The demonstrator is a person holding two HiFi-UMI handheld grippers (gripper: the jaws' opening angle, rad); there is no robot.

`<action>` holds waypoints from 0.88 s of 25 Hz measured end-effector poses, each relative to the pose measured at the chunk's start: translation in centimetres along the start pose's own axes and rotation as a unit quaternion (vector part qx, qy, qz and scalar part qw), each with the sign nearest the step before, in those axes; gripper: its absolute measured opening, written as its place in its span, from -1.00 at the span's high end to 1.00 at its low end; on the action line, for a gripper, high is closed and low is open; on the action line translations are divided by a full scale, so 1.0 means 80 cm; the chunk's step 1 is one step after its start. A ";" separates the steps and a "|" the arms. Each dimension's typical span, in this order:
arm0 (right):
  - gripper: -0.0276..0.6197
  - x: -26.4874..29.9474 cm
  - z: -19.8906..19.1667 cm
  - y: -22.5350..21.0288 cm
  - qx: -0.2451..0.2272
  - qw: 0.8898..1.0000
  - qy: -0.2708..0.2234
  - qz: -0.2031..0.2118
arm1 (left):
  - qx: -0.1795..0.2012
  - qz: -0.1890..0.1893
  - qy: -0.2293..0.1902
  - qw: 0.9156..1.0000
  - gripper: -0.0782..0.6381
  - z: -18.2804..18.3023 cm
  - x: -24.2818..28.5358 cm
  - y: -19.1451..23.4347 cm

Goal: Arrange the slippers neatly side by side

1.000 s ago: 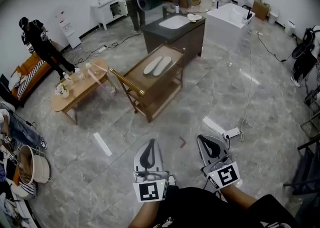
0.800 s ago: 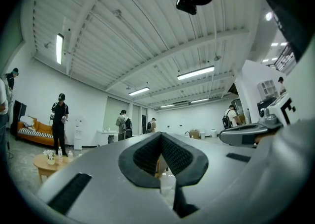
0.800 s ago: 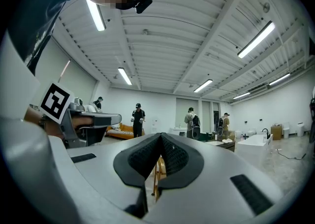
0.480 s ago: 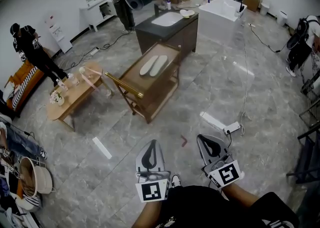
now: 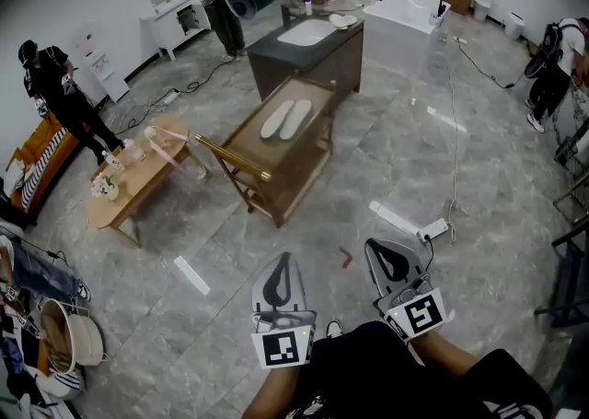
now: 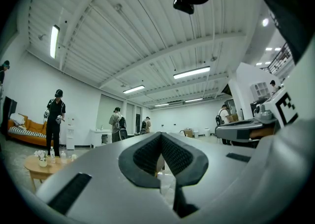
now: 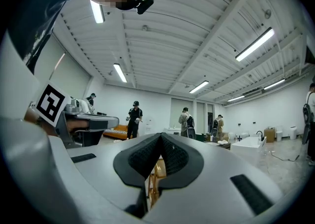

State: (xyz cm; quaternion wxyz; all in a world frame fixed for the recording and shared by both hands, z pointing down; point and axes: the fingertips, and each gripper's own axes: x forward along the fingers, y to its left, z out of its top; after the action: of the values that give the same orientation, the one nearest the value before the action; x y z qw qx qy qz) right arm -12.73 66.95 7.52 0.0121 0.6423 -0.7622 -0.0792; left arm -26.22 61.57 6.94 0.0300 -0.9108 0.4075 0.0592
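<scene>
Step in hand, judging: reaching stage, nothing gripped yet. Slippers [image 5: 286, 120] lying close alongside each other on wooden cart [image 5: 267, 157], well apart from both tongs. Left gripper [image 5: 282, 265] and right gripper [image 5: 379, 253] both pressed together, pinching nothing, hanging over grey marbled floor [image 5: 405, 159]. Slippers looking pale, flat, long-oval. Next move calling for getting near, spreading jaws.

Wooden cart [image 5: 296, 146] sits on the grey tiled floor [image 5: 396, 164], with two pale slippers [image 5: 284, 120] lying flat side by side on top.
</scene>
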 end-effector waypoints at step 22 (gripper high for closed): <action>0.92 0.067 -0.020 -0.046 0.004 1.000 0.010 -0.009 | 0.016 0.014 0.022 1.000 0.78 -0.012 0.055 0.036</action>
State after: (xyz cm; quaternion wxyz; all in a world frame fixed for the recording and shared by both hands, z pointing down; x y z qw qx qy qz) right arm -9.90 60.90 8.19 0.0166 0.6499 -0.7567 -0.0696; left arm -25.38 56.35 7.32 0.0349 -0.9054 0.4218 0.0326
